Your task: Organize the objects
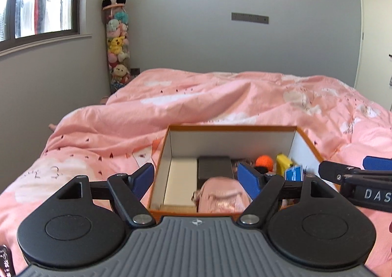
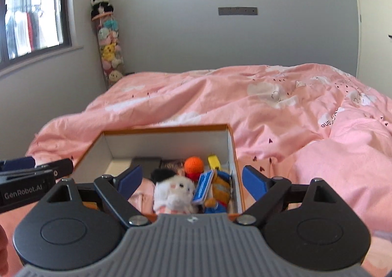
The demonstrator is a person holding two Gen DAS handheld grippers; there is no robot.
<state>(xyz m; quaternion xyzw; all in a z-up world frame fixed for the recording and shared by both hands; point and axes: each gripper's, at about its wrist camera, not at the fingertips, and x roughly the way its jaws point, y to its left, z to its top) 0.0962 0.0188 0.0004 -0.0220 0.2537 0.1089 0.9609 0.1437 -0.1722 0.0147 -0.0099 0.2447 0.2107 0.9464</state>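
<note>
While both gape empty, left tool [image 1: 197,176] and right tool [image 2: 189,180] straddle box [image 1: 232,128] walls.

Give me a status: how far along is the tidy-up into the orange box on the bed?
Looks mostly done: the orange box already holds a white plush, orange ball, yellow toy, dark case and pink pouch. Nothing in hand: left gripper and right gripper are both open and empty. No loose items show on the pink duvet; what remains is unclear.

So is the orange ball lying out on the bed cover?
No, the orange ball sits inside the box, among the other toys.
</note>
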